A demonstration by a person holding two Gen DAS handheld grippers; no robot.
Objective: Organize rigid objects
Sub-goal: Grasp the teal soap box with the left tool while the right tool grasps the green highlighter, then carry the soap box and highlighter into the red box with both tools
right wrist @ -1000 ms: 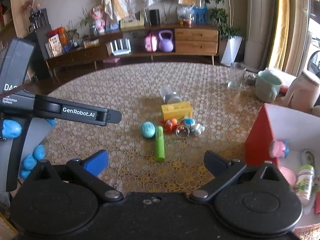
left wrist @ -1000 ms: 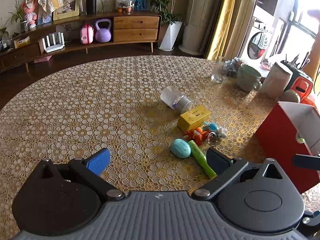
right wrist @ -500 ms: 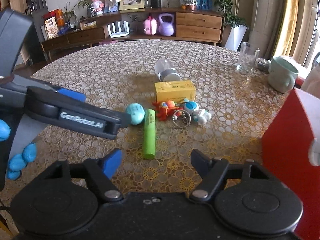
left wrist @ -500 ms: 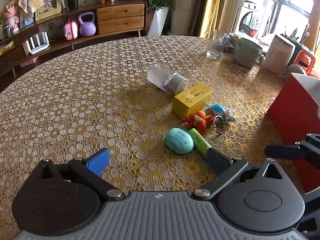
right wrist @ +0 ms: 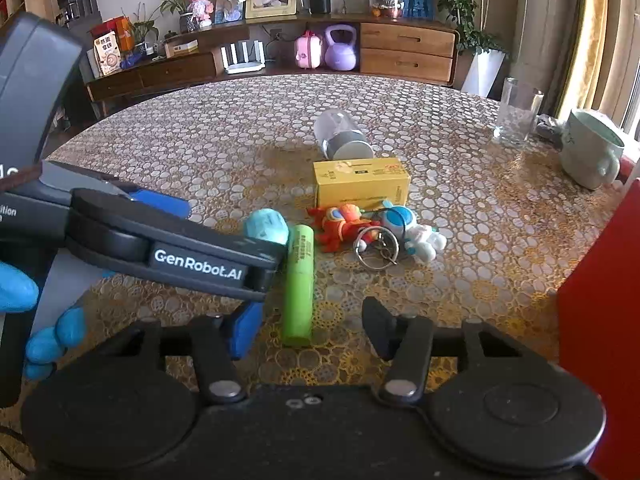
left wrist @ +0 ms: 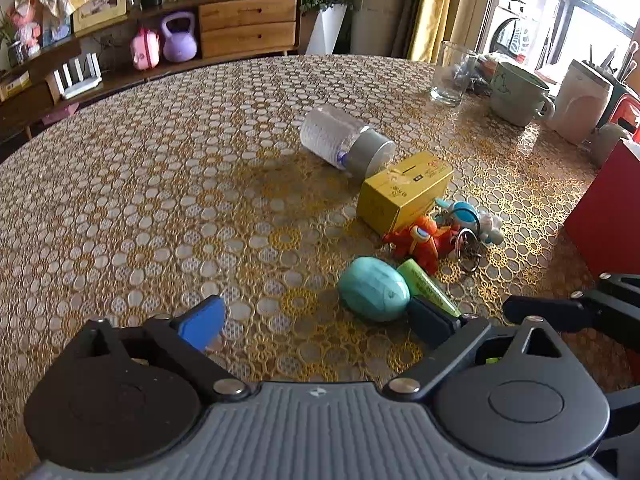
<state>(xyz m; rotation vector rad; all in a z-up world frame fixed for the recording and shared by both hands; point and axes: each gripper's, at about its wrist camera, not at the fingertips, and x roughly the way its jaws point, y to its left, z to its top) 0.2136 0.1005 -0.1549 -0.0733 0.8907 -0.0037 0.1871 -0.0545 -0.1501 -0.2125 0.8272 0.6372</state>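
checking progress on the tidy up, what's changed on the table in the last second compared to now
Both grippers came down toward the pile. The right gripper is closing, its jaws either side of the green tube without pressing it. The left gripper is closing slightly near the teal egg, holding nothing. The egg, tube, yellow box and toys have not moved.

A turquoise egg-shaped case (right wrist: 267, 226) lies just left of a green cylindrical marker (right wrist: 299, 276). Behind both lies a yellow cardboard box (right wrist: 361, 182).
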